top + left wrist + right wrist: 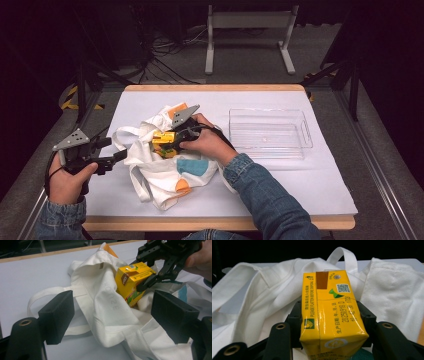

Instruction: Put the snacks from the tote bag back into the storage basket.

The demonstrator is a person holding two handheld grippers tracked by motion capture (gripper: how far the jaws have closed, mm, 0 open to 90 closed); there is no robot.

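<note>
High view: white cloth bag [165, 165] lying crumpled mid tabletop [320, 185], yellow juice carton [163, 138] poking out of its mouth. Right tongs [176, 138] down on carton, hand wrapped round the tool. Left tongs [118, 157] parked at bag's left edge, w/ nothing seen between jaws. Clear plastic tray [306, 134] to right of bag, apart from it, looks bare.

Left gripper view: own jaws spread wide, bag fabric [110, 315] lying between but not pinched; pads clear of cloth. Farther off, right tongs [147, 281] clamped across carton [131, 282], which stands tilted, half out of bag opening.

Right gripper view: carton [332, 315] sitting square between the two jaws, both pressed against its sides, so pinching carton. Bag [262, 300] bunched behind and around, handle loop up top.

Step in hand, judging by this: grip on carton just made, pull-out from bag about to start. Next move prob. calls for lifting carton straight up & clear of bag mouth w/o snagging cloth, then across to tray at right. Left tongs likely needed to pin bag edge down so bag doesn't ride up w/ carton. Grip to stay firm: glossy carton could slip.
</note>
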